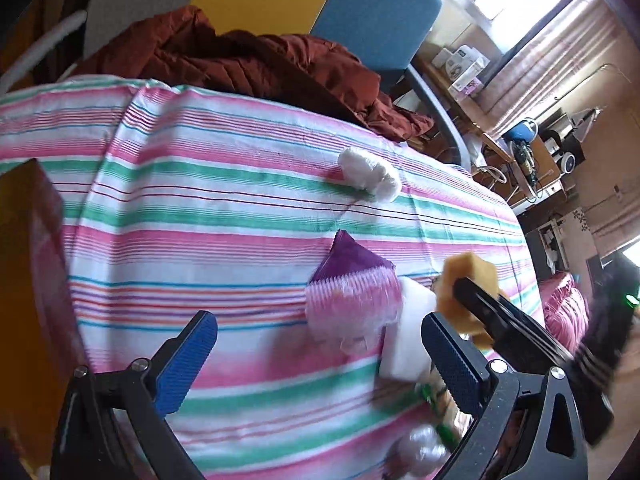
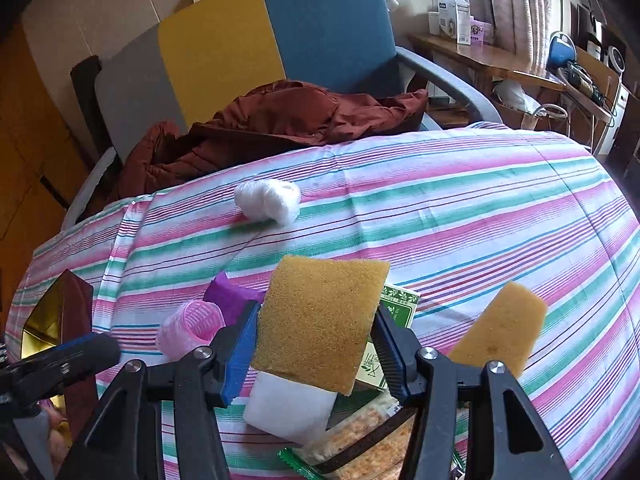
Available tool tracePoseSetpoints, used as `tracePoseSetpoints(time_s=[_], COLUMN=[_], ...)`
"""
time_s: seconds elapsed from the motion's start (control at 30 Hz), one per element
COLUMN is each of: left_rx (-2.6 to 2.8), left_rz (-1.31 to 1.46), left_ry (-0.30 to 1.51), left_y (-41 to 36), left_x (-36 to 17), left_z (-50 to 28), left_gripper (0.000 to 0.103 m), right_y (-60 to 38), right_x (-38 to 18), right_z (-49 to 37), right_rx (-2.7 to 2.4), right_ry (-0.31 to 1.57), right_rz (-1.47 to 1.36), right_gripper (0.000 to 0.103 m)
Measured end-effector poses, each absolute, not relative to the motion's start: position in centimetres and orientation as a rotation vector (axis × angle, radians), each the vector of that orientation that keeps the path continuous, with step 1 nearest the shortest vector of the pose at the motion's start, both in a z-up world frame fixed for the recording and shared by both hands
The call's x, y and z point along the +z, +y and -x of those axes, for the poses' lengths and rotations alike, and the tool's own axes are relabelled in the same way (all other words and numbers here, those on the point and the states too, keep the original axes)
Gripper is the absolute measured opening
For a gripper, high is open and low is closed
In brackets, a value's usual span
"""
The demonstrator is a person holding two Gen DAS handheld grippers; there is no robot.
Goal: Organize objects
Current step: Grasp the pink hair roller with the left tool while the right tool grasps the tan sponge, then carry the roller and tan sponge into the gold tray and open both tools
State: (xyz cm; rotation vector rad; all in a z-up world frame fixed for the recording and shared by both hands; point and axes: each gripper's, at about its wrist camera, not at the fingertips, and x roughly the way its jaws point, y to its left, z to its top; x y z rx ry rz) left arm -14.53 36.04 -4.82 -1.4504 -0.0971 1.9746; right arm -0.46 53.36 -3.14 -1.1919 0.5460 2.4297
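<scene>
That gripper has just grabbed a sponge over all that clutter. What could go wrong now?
1. The right gripper pinches the sponge only by its side edges; soft foam might slip out.
2. The white block and crackers lie right below, so a drop could scatter them.
3. The open left gripper is close by; the two could collide.

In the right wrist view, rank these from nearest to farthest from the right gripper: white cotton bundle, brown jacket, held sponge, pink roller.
1. Held sponge: between the right gripper pads.
2. Pink roller: just left of the fingers.
3. White cotton bundle: farther up the striped cloth.
4. Brown jacket: on the chair beyond the cloth.
</scene>
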Motion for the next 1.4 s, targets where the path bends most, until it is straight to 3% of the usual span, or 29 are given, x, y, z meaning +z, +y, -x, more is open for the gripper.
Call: tracePoseSetpoints(time_s=[0.4,0.43,0.47,0.53,1.0,1.4], left_rx=[1.905,1.896,1.899,1.901,1.996,2.303], left_rz=[1.553,1.55,1.543,1.511,1.319,1.288], left_ry=[-0.239,-0.238,-0.223,-0.176,-0.13,-0.123], left_y=[38.9,39.2,39.4,39.8,32.5,13.9], left_x=[-8.2,-8.4,-8.5,-8.5,-2.3,0.8], left_z=[16.0,16.0,15.9,15.6,12.9,14.9], left_gripper=[0.102,0.099,0.085,0.069,0.069,0.069], right_y=[53.9,53.7,53.6,53.5,50.5,40.3], right_x=[-2.4,-2.4,-2.4,-2.4,-1.0,0.9], right_z=[0.1,0.2,0.2,0.2,0.4,1.5], right_rx=[2.446,2.448,2.451,2.455,2.684,2.871], right_ry=[0.561,0.554,0.544,0.533,0.504,0.363], right_rz=[1.147,1.149,1.149,1.146,1.104,1.22], right_gripper=[0.056,0.056,0.056,0.056,0.056,0.055])
